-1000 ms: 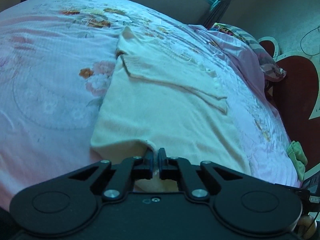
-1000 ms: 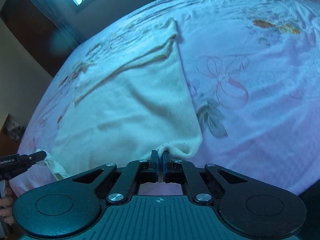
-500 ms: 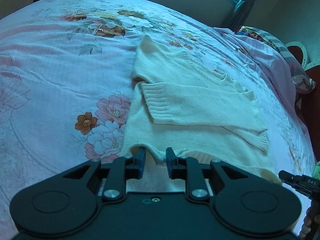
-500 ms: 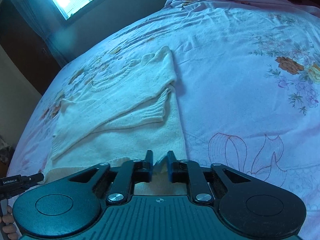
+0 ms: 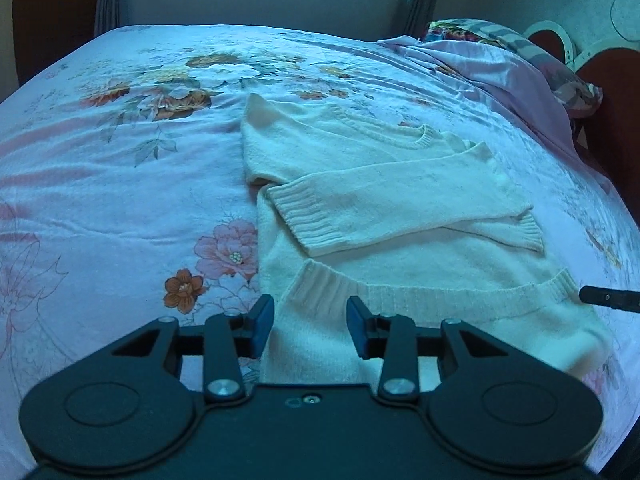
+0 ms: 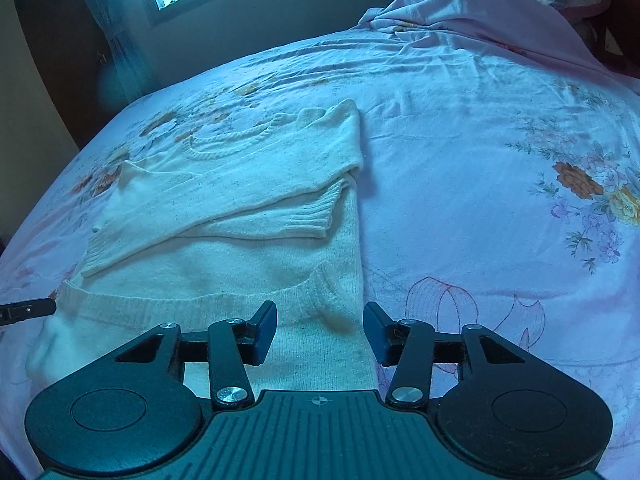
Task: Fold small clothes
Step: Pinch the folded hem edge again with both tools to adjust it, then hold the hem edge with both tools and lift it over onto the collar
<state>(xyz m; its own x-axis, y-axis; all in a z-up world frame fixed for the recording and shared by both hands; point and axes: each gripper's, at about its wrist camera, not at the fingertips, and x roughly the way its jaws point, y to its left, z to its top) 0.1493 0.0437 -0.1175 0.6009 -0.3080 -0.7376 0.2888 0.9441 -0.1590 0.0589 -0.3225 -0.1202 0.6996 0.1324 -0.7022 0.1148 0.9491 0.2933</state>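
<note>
Cream sweater (image 5: 400, 200) is lying on a floral bedsheet (image 5: 120, 180), hem folded up; left gripper (image 5: 310, 326) and right gripper (image 6: 320, 330) are hovering wide apart, gripping nothing.

No readable text, label, brand or number anywhere in either view. Only sign: small crosshair mark (image 6: 319, 401) moulded on ribbed body of right gripper (image 6: 320, 332), centred just behind its spread jaws. Left gripper (image 5: 310, 326) body bare of lettering. Dark tip of other gripper at frame edge too small to show any print.
</note>
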